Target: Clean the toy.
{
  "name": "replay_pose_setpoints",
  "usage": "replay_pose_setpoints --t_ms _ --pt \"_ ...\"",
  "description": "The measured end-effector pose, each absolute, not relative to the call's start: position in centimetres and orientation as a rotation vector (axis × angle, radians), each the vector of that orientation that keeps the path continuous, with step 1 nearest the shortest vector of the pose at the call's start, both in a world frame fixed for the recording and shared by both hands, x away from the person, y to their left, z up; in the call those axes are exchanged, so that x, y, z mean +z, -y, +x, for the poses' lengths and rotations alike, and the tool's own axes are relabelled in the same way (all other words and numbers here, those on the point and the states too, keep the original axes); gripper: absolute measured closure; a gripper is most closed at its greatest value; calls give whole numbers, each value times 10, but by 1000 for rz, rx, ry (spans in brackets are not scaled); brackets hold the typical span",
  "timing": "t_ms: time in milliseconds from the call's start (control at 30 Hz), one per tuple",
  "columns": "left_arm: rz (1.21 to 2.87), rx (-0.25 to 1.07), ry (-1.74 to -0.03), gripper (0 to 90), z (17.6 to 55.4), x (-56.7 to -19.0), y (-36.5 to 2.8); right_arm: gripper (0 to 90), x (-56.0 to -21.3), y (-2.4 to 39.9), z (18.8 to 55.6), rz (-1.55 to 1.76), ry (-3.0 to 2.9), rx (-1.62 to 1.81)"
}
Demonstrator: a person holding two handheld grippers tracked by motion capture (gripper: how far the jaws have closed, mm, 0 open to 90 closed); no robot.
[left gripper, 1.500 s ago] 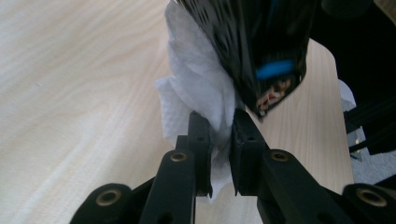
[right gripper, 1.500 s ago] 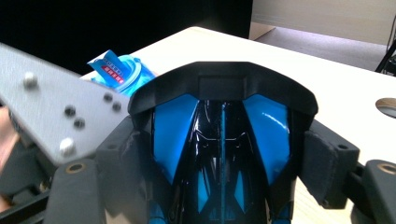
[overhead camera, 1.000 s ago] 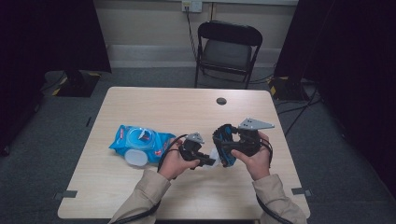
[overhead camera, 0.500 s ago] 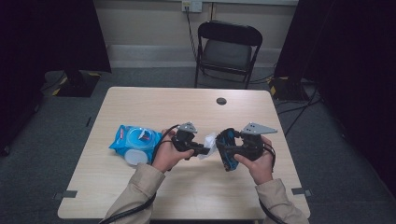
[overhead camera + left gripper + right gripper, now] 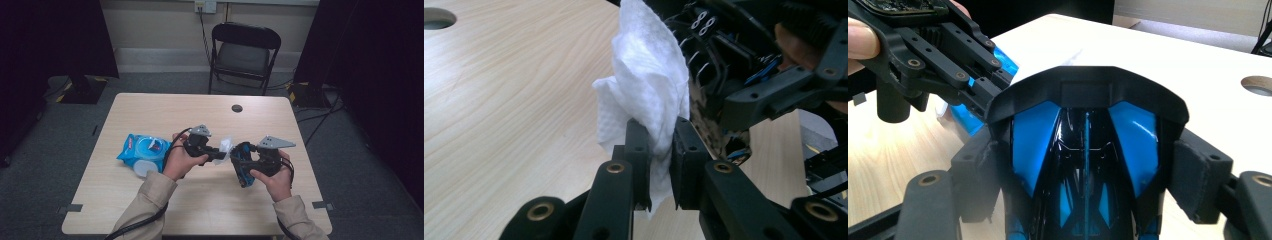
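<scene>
My left gripper is shut on a crumpled white wipe above the middle of the table. In the left gripper view the wipe stands up from between the black pads and rests against a black and blue toy car. My right gripper is shut on that toy car, its padded jaws clamping both sides. In the right gripper view the car's glossy body sits between the pads, and the left gripper reaches in from the upper left.
A blue pack of wipes lies on the table just left of the left hand. A round cable hole is near the far edge. A black folding chair stands beyond the table.
The left gripper has risen a little with the wipe and now holds it against the car. The right gripper and the car have barely moved.
</scene>
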State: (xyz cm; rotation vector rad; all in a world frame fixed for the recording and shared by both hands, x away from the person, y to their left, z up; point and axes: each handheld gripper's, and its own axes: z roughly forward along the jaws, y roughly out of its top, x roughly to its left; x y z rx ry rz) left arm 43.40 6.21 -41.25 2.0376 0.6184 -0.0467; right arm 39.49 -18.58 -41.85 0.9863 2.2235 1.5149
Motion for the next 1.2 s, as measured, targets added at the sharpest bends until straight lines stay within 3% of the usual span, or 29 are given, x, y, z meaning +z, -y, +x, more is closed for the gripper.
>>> replay_pose_setpoints --t_ms 1200 --pt "2071 -142 -582 804 421 -443 -42 254 -403 171 408 984 -2221 1524"
